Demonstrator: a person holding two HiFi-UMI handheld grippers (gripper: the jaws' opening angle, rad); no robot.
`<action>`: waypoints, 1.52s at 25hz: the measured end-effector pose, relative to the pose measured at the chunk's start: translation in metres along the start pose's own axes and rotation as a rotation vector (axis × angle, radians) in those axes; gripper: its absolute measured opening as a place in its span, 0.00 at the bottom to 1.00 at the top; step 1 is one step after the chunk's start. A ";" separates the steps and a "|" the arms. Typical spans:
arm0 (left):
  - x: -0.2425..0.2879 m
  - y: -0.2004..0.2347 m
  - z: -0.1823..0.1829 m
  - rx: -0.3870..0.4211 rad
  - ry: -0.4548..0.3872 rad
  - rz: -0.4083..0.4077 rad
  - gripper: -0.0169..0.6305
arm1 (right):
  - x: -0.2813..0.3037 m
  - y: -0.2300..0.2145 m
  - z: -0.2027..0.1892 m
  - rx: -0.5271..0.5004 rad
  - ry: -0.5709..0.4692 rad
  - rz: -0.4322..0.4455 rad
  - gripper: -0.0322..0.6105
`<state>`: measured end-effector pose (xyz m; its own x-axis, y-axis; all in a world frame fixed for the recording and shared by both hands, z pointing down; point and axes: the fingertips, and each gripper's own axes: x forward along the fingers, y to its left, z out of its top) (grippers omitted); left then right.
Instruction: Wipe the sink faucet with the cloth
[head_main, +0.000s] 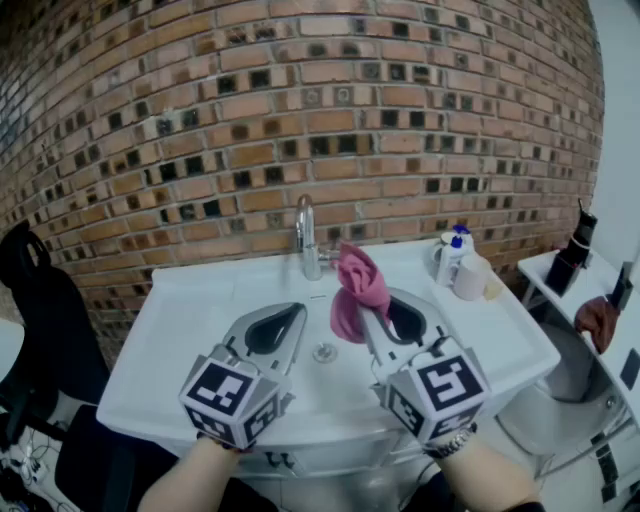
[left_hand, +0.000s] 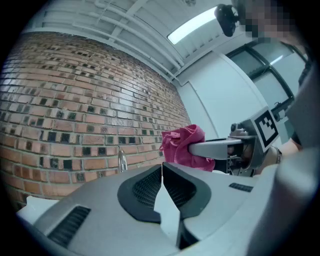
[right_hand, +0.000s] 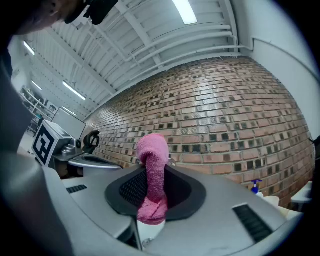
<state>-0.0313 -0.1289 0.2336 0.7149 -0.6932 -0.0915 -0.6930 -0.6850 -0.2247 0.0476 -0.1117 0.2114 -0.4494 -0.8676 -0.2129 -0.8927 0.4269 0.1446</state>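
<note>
A chrome faucet (head_main: 306, 236) stands upright at the back of the white sink (head_main: 200, 300), against the brick wall. My right gripper (head_main: 372, 313) is shut on a pink cloth (head_main: 356, 288), which bunches above its jaws and hangs just right of the faucet, a little in front of it. From the right gripper view the pink cloth (right_hand: 151, 175) runs down between the pads and hides most of the faucet. My left gripper (head_main: 297, 312) is shut and holds nothing, hovering over the basin left of the cloth. The left gripper view shows the faucet (left_hand: 121, 161) ahead and the cloth (left_hand: 183, 145) to the right.
A soap dispenser bottle (head_main: 452, 254) and a white cup (head_main: 470, 277) stand on the sink's right corner. The drain (head_main: 324, 352) lies in the basin under the grippers. A black chair (head_main: 45, 330) is at the left, a white side table (head_main: 560, 275) at the right.
</note>
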 end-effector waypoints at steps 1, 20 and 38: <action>0.005 0.006 -0.001 0.012 -0.006 0.006 0.05 | 0.006 -0.003 0.001 -0.006 -0.001 0.001 0.17; 0.067 0.087 -0.006 0.037 0.004 0.128 0.05 | 0.125 -0.041 -0.004 -0.105 0.020 0.023 0.17; 0.100 0.128 -0.019 0.033 0.020 0.189 0.05 | 0.198 -0.052 -0.020 -0.128 0.060 0.060 0.17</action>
<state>-0.0506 -0.2903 0.2142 0.5699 -0.8135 -0.1162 -0.8113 -0.5346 -0.2365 0.0053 -0.3108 0.1806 -0.4952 -0.8570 -0.1424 -0.8510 0.4455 0.2779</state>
